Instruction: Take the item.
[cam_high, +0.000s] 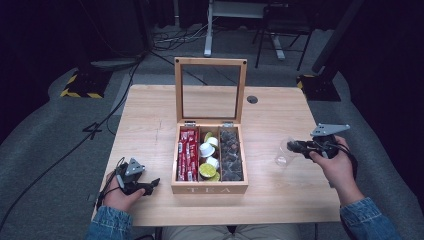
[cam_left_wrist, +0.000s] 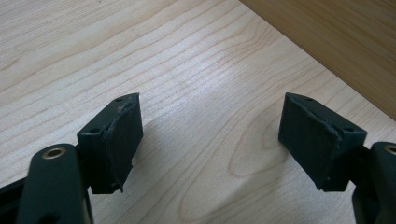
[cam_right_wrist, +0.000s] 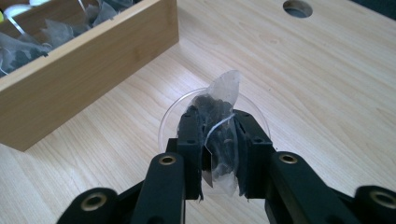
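In the high view, an open wooden tea box (cam_high: 210, 187) sits mid-surface (cam_high: 150, 125); the left tool (cam_high: 152, 184) rests near its front left corner, and the right tool (cam_high: 291, 146) is over a clear cup (cam_high: 283, 155).

In the left gripper view, the left tool (cam_left_wrist: 210, 135) gapes wide, holding nothing.

In the right gripper view, the right tool (cam_right_wrist: 219, 140) pinches a tea bag (cam_right_wrist: 223, 105) above the cup (cam_right_wrist: 170, 114).
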